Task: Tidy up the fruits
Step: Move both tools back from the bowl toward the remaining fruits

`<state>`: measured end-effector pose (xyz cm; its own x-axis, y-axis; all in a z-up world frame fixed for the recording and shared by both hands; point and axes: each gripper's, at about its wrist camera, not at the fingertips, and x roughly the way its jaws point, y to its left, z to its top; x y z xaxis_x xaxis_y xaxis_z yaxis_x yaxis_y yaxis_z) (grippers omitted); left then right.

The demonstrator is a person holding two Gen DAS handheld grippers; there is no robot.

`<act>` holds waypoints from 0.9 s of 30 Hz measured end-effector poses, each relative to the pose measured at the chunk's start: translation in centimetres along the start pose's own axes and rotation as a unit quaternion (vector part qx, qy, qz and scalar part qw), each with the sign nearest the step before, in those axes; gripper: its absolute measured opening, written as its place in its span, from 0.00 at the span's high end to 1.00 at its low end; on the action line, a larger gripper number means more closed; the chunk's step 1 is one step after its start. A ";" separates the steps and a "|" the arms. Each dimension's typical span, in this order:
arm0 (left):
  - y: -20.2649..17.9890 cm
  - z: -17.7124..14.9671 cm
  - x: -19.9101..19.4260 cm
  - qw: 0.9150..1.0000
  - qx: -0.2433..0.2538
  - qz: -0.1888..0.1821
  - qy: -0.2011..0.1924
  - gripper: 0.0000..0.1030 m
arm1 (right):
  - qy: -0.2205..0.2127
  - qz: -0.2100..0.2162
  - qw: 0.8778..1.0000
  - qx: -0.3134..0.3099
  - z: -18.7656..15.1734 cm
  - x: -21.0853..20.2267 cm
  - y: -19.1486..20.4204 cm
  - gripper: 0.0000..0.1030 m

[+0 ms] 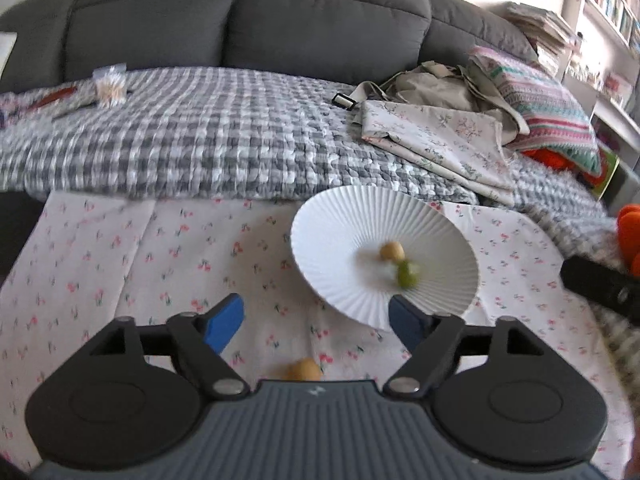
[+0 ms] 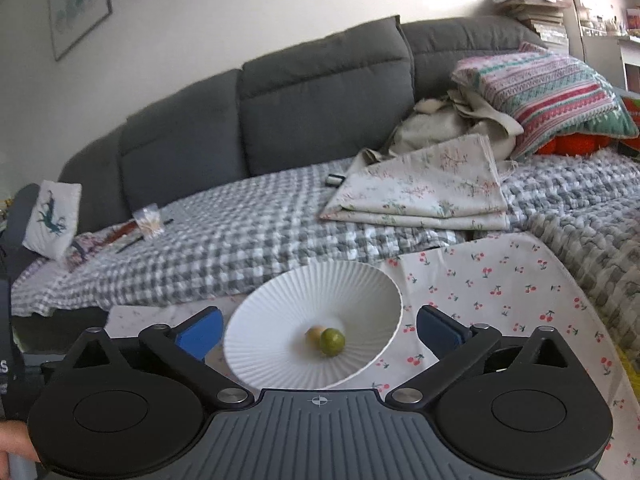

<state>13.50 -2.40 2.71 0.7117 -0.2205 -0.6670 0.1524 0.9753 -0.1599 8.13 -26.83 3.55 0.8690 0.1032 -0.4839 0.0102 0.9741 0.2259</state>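
Observation:
A white ribbed bowl stands on the cherry-print cloth. Inside lie a small green lime and a small yellow-tan fruit, touching each other. Another yellow-tan fruit rests on the cloth close under my left gripper's body. My left gripper stands open above the cloth at the bowl's near rim, nothing between its blue pads. My right gripper is wide open, with the bowl seen between its fingers and nothing gripped. The right gripper's black tip shows at the left wrist view's right edge.
A grey sofa with a checked blanket lies beyond the cloth. Folded floral fabric and a striped pillow sit at the right. A small clear bag lies far left. A hand shows at the lower left.

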 end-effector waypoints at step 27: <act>2.5 -7.4 -4.5 0.997 -0.038 -0.023 0.065 0.14 | 0.065 0.003 0.998 0.006 -4.5 -5.5 0.7 0.00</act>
<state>5.64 0.95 -0.05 0.6091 -0.2691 -0.7461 0.1263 0.9616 -0.2438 1.11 -25.80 2.61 0.7977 0.1341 -0.5880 0.0119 0.9713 0.2377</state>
